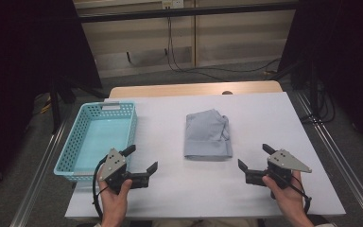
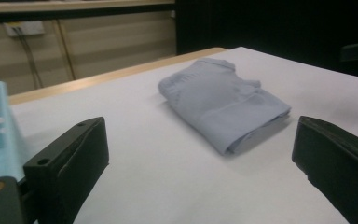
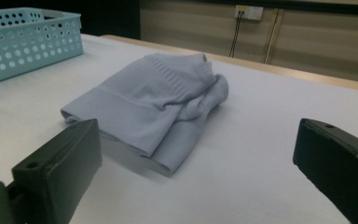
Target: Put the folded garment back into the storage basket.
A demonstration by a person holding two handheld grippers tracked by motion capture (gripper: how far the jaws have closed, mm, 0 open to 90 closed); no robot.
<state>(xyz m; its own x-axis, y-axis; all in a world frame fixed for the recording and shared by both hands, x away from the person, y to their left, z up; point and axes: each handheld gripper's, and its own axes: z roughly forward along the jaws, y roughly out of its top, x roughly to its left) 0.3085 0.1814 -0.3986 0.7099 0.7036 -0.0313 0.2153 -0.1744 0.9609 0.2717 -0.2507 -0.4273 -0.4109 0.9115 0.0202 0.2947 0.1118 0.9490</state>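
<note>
Both grippers, left (image 1: 143,161) and right (image 1: 254,159), hover with jaws apart near the table's (image 1: 264,118) front edge. A shallow pinch could catch only the top layer of the folded garment (image 1: 207,135) (mid-table), unfolding it.

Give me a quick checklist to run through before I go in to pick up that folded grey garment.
1. Left gripper open: ok, jaws stand wide apart.
2. Right gripper open: ok, jaws stand wide apart.
3. Both grippers free of load: ok, nothing between either pair of jaws.
4. Folded grey garment reachable: ok, it lies flat on the white table, between and beyond the two grippers.
5. Blue basket ready to receive: ok, upright at the left, interior looks empty.
6. Garment fold secure when lifted: cannot tell.
</note>
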